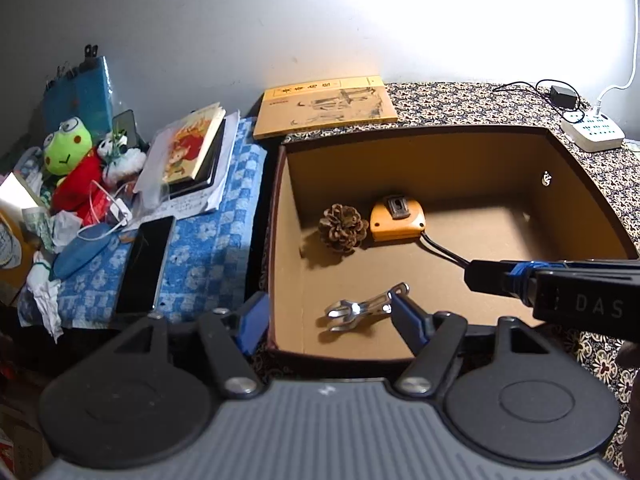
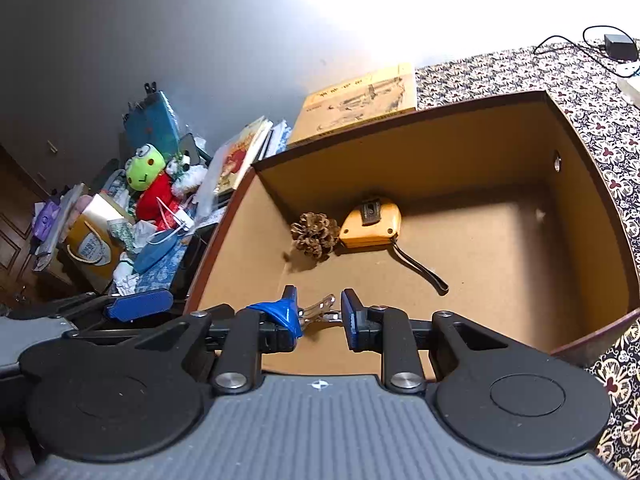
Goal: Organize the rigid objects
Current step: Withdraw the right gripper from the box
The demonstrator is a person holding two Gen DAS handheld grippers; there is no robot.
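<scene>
An open brown cardboard box point(image 1: 440, 148) holds a pine cone point(image 1: 343, 227), an orange tape measure point(image 1: 396, 220) with a black strap, and a shiny metal clip point(image 1: 362, 307) on its floor near the front. My left gripper point(image 1: 332, 320) is open wide at the box's front left corner, one finger outside the wall and the other by the clip's end. My right gripper point(image 2: 318, 316) is open inside the box; the metal clip point(image 2: 320, 307) shows between its blue fingers, lying loose below. From the right, that right gripper point(image 1: 480, 276) reaches in over the box.
A yellow book point(image 1: 326, 106) lies behind the box on a patterned cloth point(image 1: 460, 100). At left, a blue checked cloth carries a phone point(image 1: 146, 266), books point(image 1: 196, 146), plush toys point(image 1: 66, 150) and clutter. A white power strip point(image 1: 592, 132) and charger sit at the back right.
</scene>
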